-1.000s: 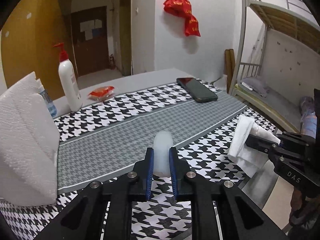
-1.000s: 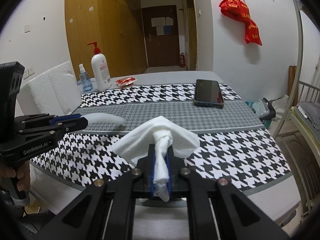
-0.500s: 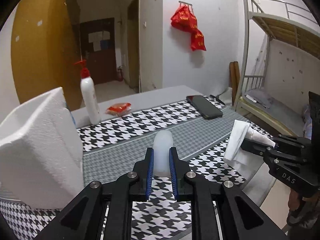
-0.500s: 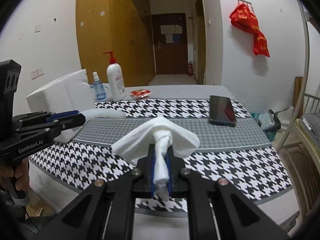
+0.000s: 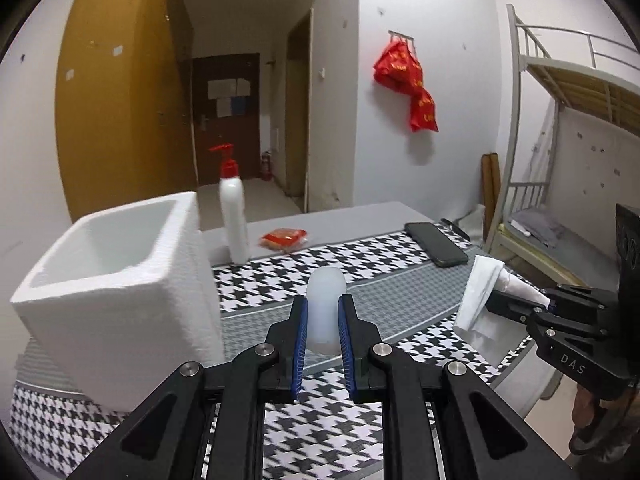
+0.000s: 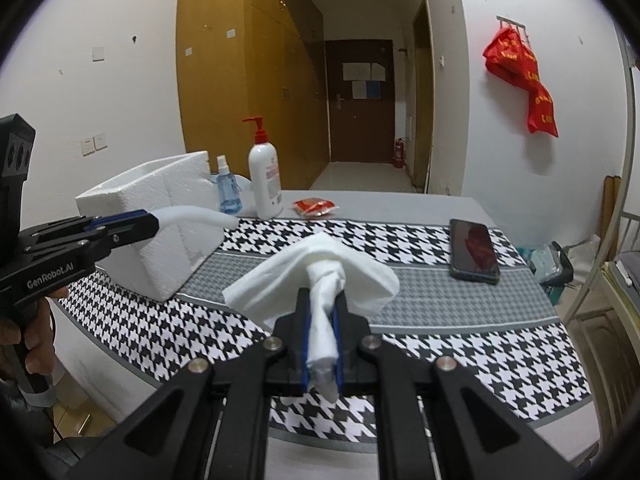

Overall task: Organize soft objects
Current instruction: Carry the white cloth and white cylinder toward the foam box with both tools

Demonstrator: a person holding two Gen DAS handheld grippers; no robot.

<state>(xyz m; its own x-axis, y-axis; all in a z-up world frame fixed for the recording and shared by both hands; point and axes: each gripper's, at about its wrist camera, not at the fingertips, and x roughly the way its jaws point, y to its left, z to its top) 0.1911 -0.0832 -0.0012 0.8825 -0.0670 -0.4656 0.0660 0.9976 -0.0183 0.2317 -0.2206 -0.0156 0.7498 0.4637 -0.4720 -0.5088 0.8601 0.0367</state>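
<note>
The translucent soft piece [image 5: 325,304] was clamped between the left gripper's [image 5: 323,320] jaws and the white tissue [image 6: 320,280] pinched in the right gripper [image 6: 322,344], both carried above the table, presumably for dropping into the foam box [image 5: 116,292] just left of the left gripper.

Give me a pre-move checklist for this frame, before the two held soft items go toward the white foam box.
1. Left tool shut on the translucent soft piece: ok.
2. Right tool shut on the white tissue: ok.
3. Foam box open at the top, nothing seen in the part of its inside that shows: ok.
4. Both held items lifted off the tablecloth: ok.
5. Pump bottle and spray bottle stand close behind the box; whether they leave room: cannot tell.
6. Phone lies away from the box: ok.
</note>
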